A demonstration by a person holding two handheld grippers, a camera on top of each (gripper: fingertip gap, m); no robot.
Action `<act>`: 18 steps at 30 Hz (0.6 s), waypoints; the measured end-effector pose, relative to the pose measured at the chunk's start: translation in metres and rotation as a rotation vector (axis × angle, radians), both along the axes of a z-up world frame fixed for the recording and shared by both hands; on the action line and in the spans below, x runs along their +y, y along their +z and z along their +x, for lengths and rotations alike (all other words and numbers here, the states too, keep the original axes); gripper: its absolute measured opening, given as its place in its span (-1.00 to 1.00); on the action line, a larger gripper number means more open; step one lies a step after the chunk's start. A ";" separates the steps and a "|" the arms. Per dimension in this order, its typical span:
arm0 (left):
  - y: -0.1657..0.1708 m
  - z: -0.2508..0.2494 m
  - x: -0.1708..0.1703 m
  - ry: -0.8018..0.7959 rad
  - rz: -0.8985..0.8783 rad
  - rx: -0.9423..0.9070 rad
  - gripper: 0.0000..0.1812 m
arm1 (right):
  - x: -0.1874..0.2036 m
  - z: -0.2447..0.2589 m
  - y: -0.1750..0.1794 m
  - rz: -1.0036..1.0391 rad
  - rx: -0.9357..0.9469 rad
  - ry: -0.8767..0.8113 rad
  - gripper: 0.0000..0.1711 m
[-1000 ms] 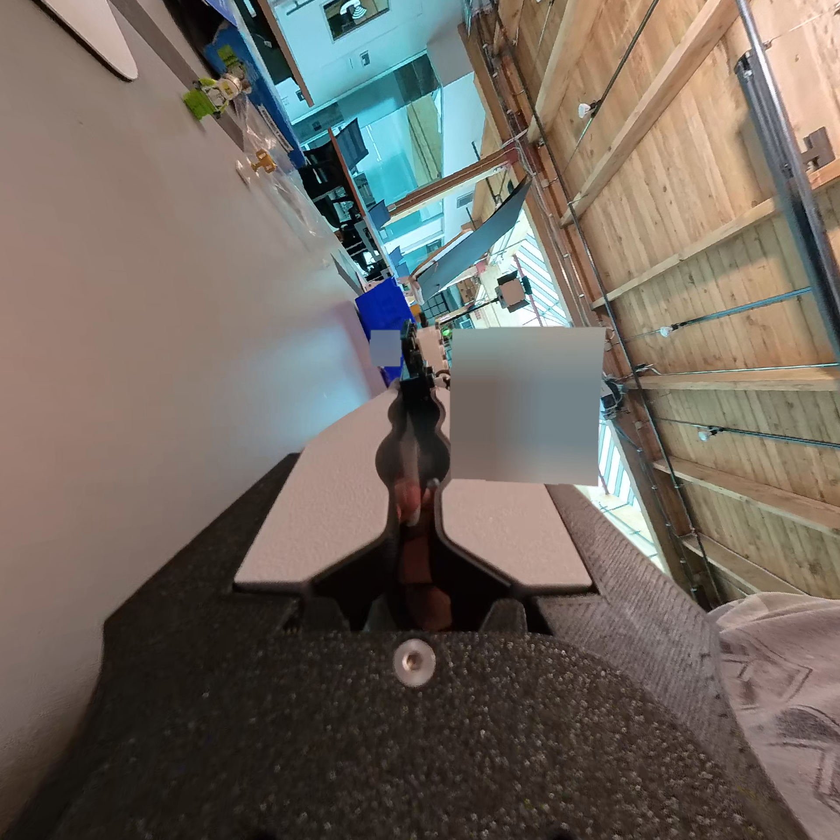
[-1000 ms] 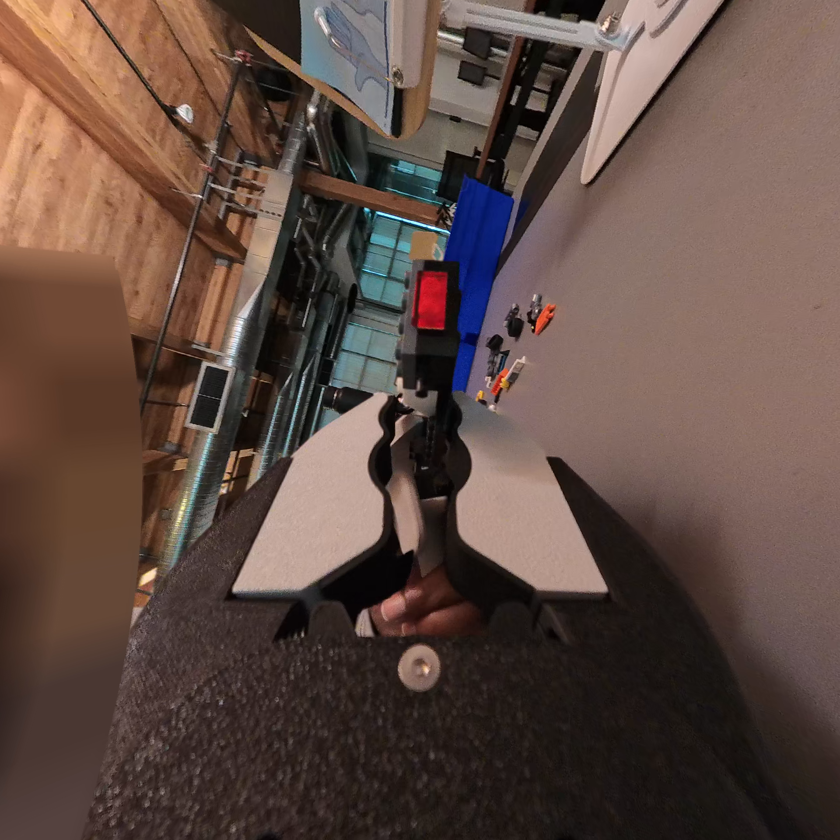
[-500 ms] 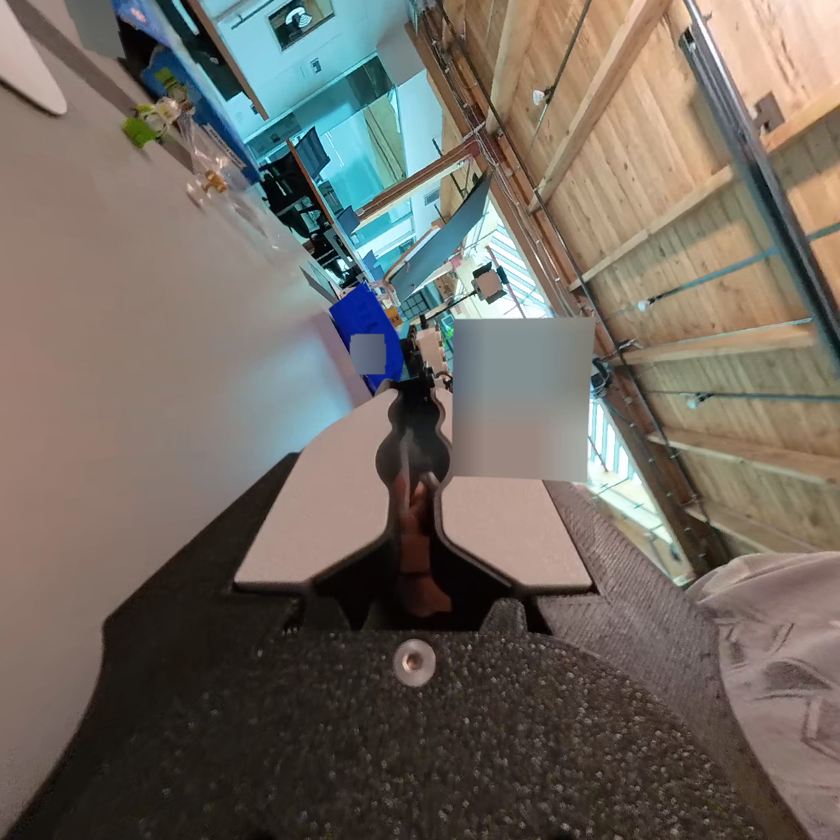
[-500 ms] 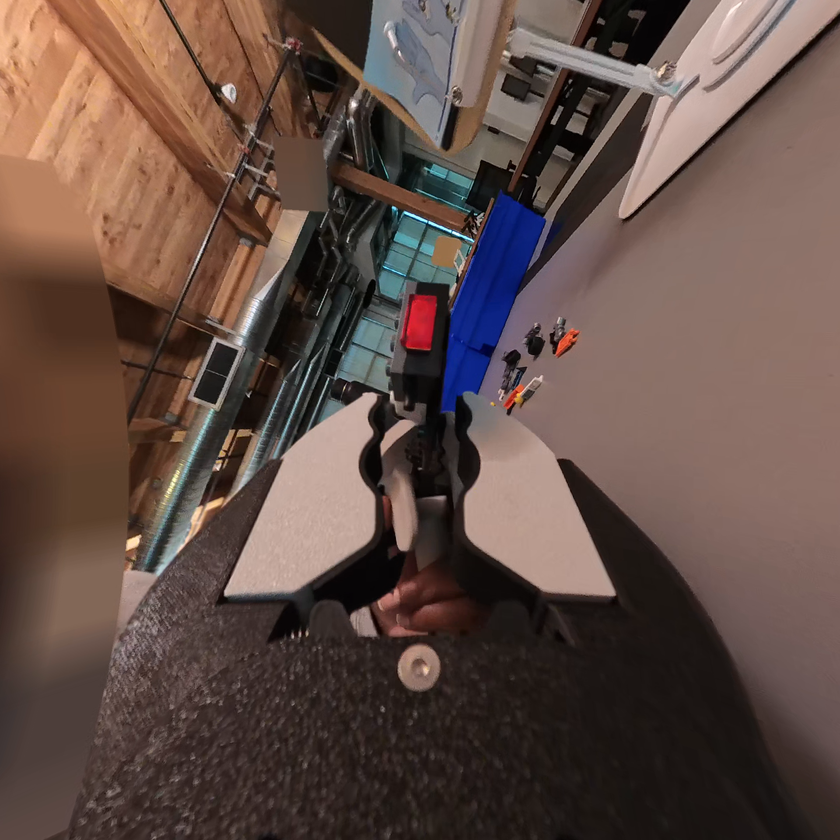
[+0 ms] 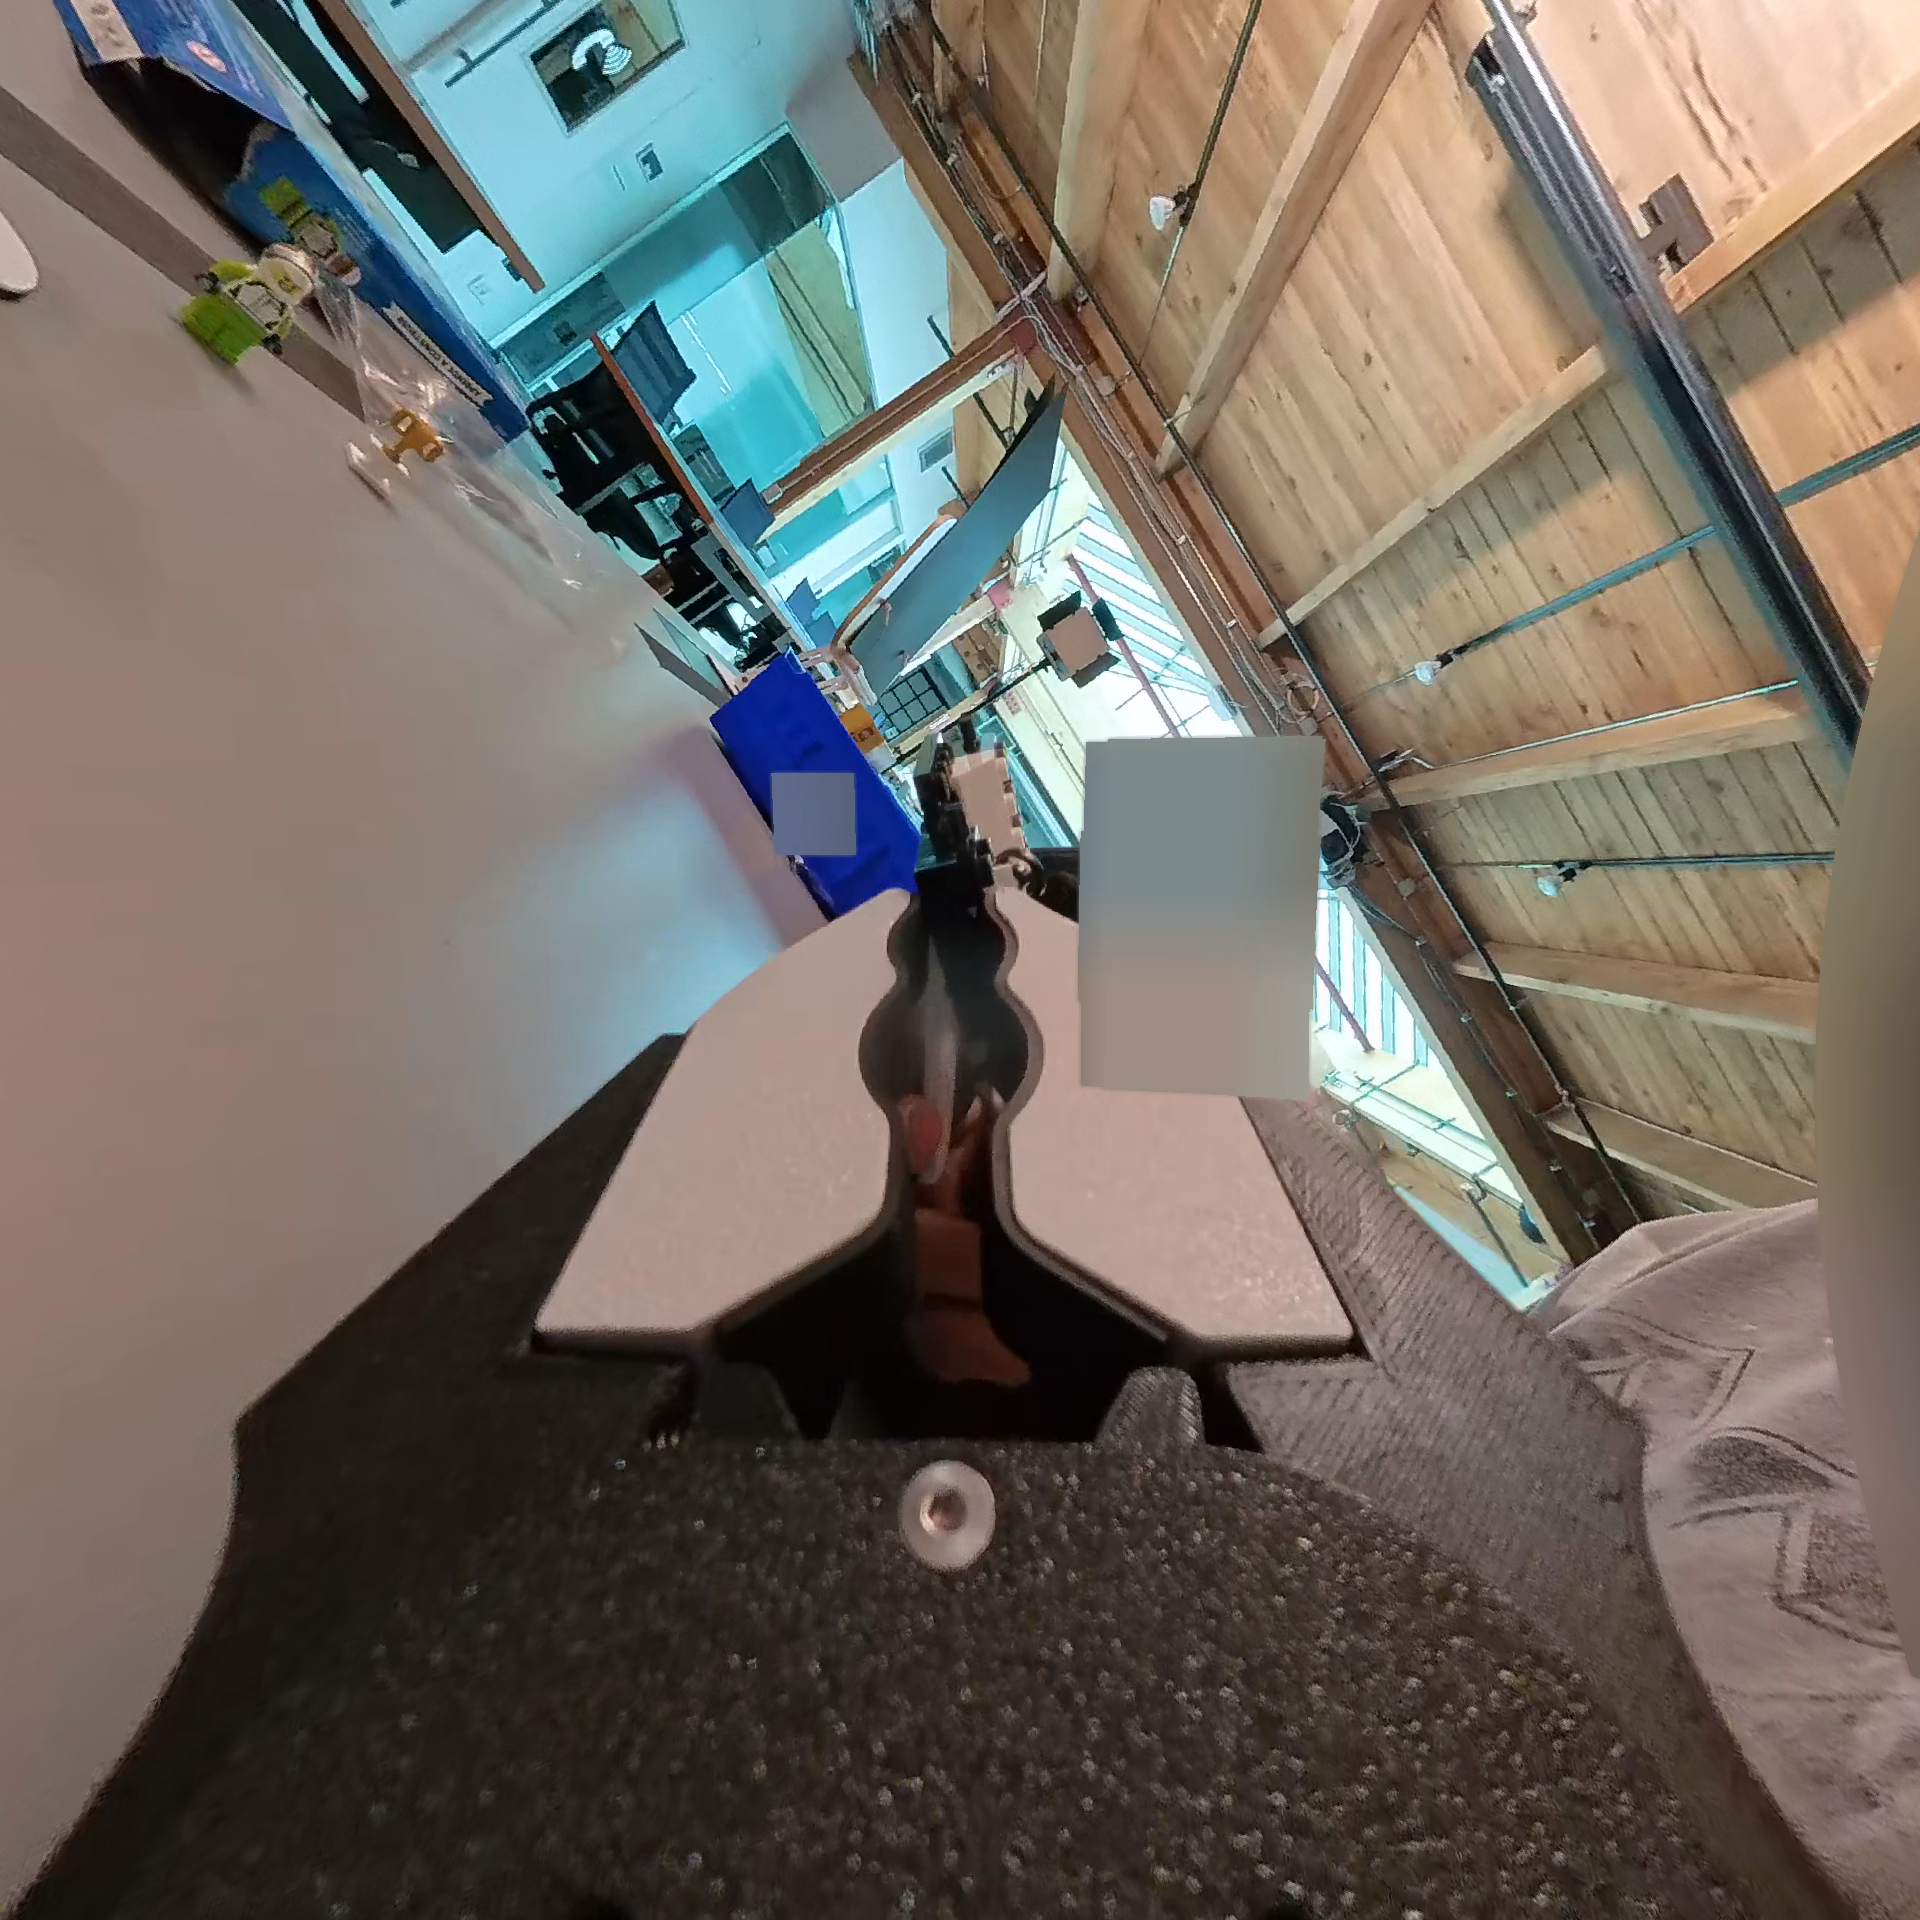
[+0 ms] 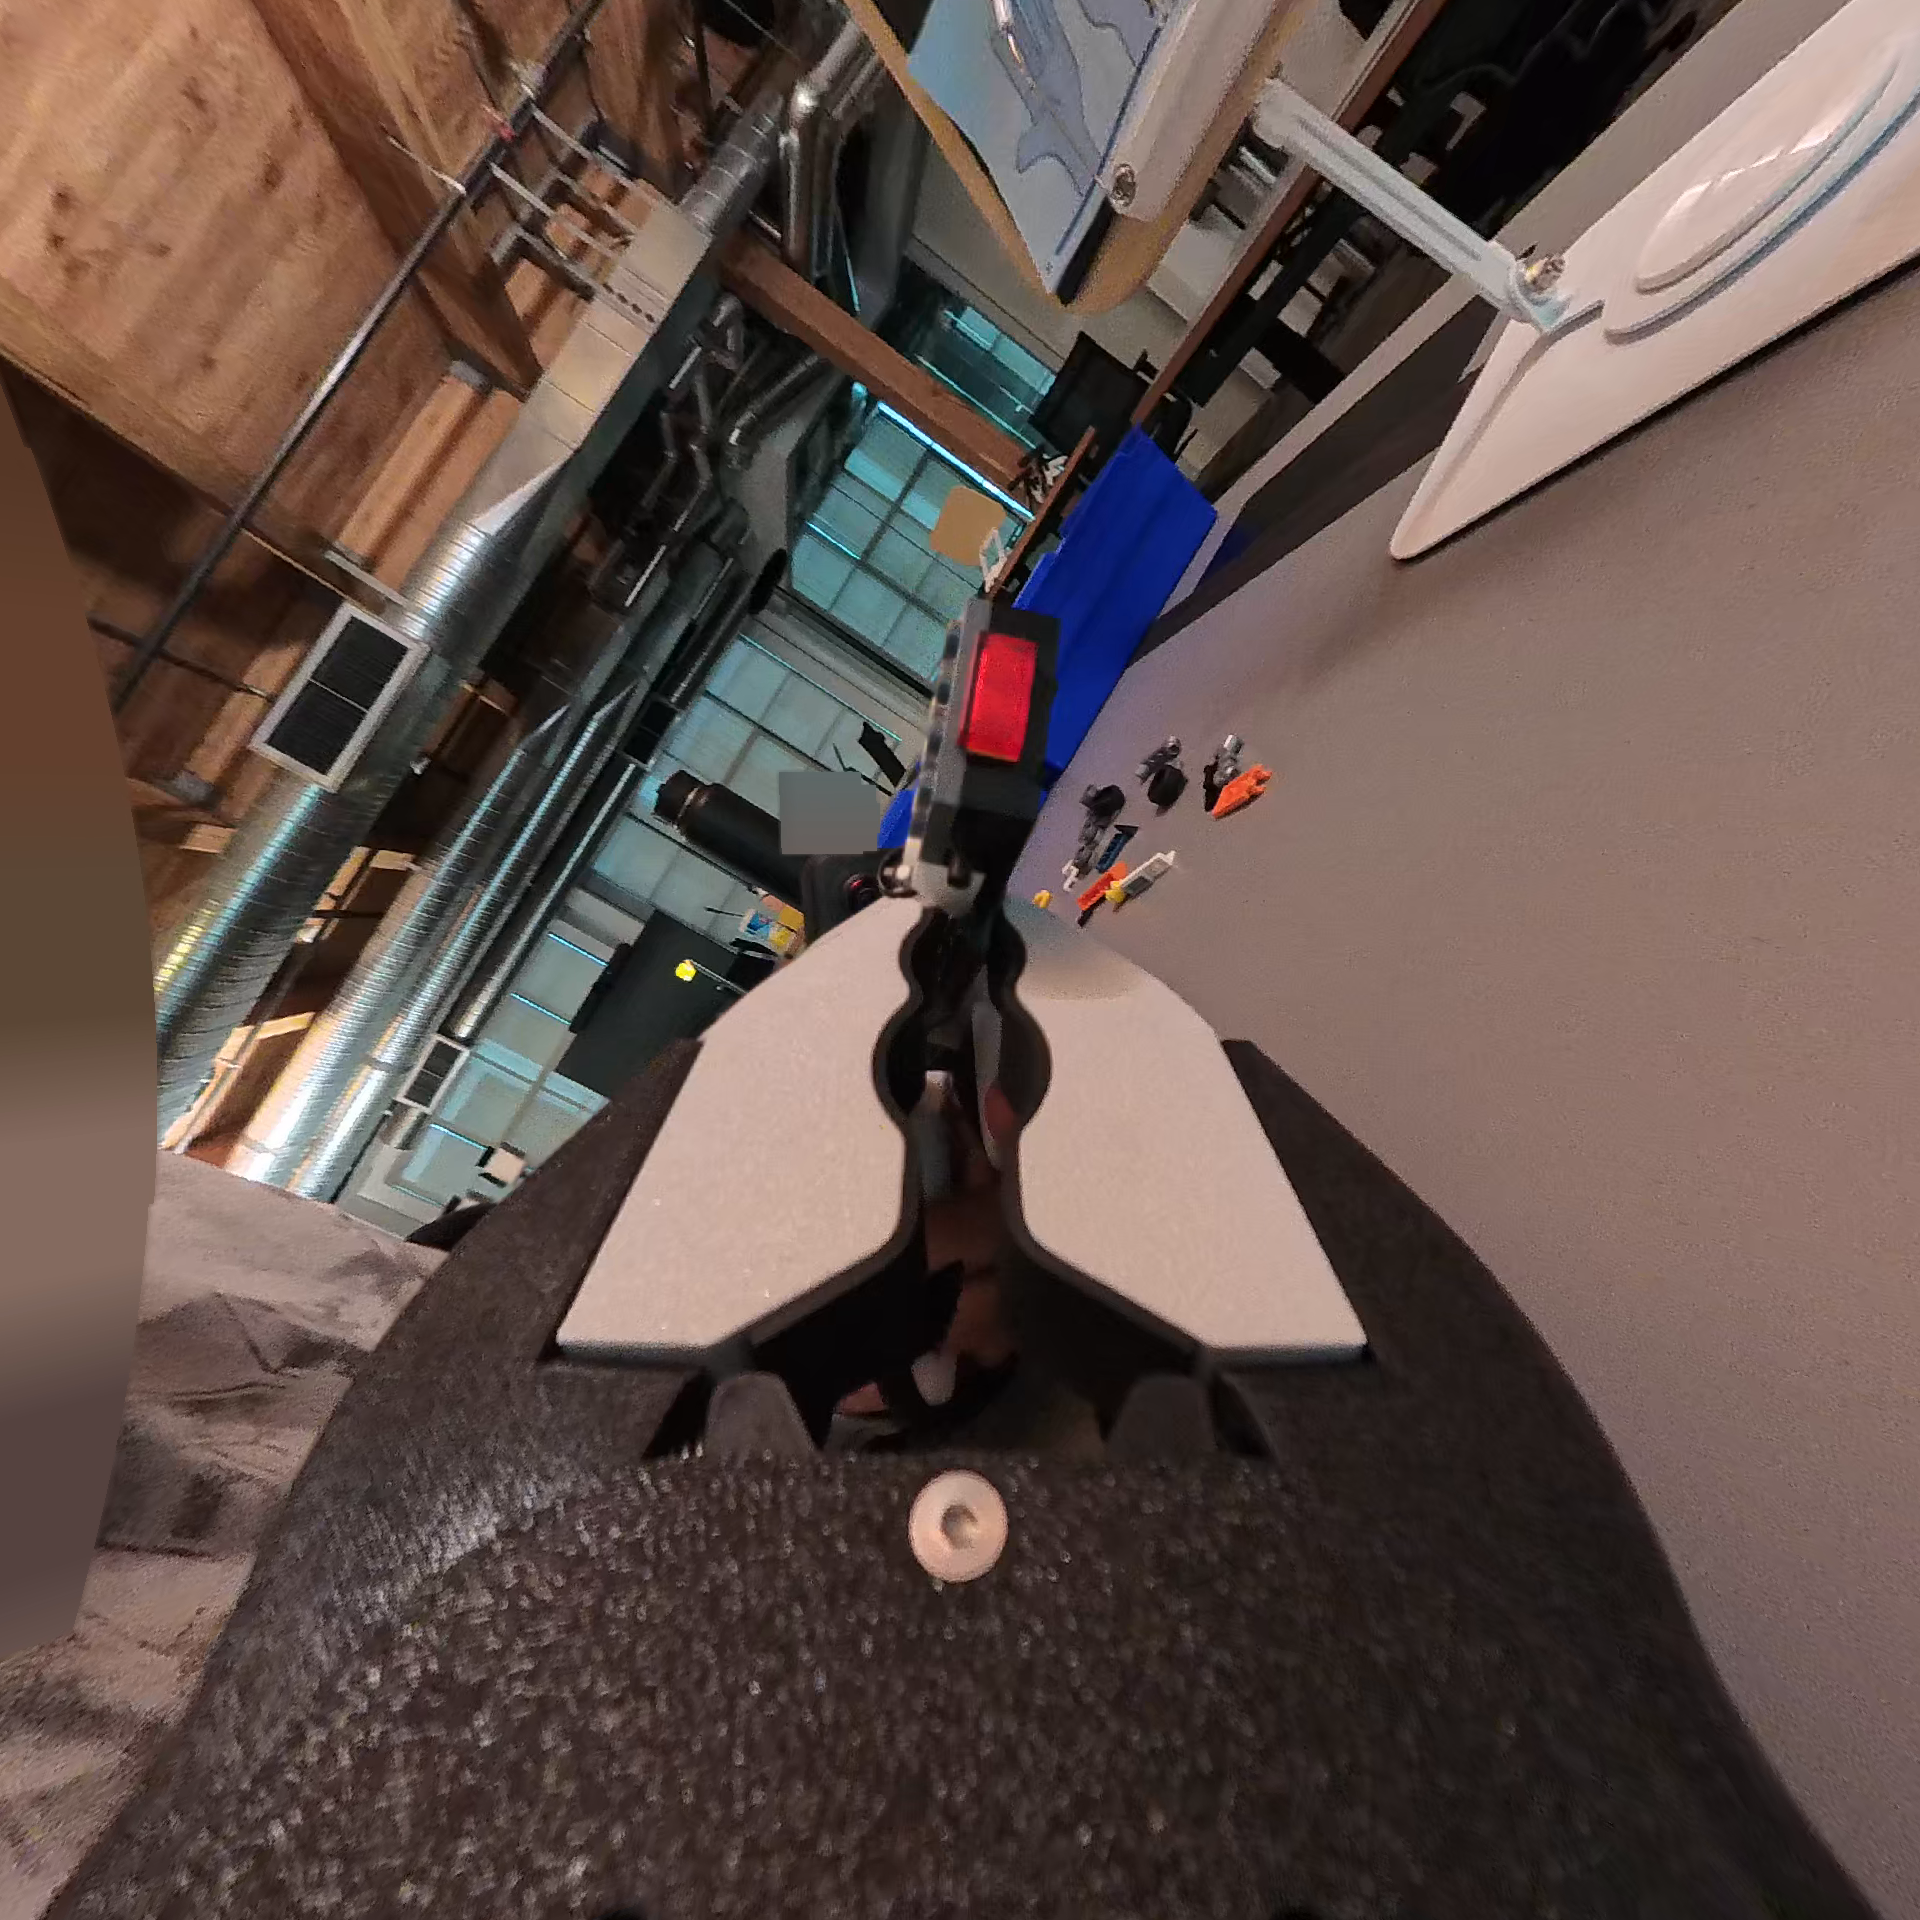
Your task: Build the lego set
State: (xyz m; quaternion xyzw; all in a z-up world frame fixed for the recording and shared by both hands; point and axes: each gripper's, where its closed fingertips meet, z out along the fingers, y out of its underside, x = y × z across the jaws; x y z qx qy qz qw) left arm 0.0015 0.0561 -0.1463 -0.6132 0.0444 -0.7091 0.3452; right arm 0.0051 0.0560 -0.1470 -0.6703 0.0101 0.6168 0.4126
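Observation:
Both grippers are held in the air, rolled sideways to the grey table. My left gripper (image 5: 951, 906) is shut on a small black and white lego assembly (image 5: 964, 816) that sticks out past its tips. My right gripper (image 6: 956, 925) is shut on a black and grey lego assembly with a clear red tile (image 6: 992, 717) on its face. Loose lego pieces (image 6: 1143, 831), black, orange and white, lie on the table (image 6: 1558, 935) beyond the right gripper. A green and white minifigure (image 5: 249, 303) stands far off on the table in the left wrist view.
A clear plastic bag with a gold piece (image 5: 410, 447) lies near the minifigure, beside a blue lego box (image 5: 312, 197). A white monitor base (image 6: 1662, 312) stands on the table's far side. Blue bins (image 6: 1112, 582) stand past the table edge. A person's grey sleeve (image 5: 1714, 1403) is close on the right. Both grippers' tips are close together, under 4 cm apart.
Both grippers have turned and shifted a little while still holding their assemblies. The loose pieces and the minifigure have slid across the views. The jaws have stayed shut.

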 end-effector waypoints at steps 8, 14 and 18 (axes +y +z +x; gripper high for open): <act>0.000 0.002 -0.003 0.029 0.091 0.073 -0.89 | 0.001 0.000 -0.003 -0.017 -0.062 -0.021 -0.89; -0.004 0.004 -0.005 0.028 0.094 0.099 -0.90 | -0.001 0.002 -0.006 -0.027 -0.107 -0.036 -0.91; -0.006 0.003 -0.003 0.034 0.078 0.098 -0.89 | 0.000 0.001 -0.009 -0.017 -0.145 -0.067 -0.91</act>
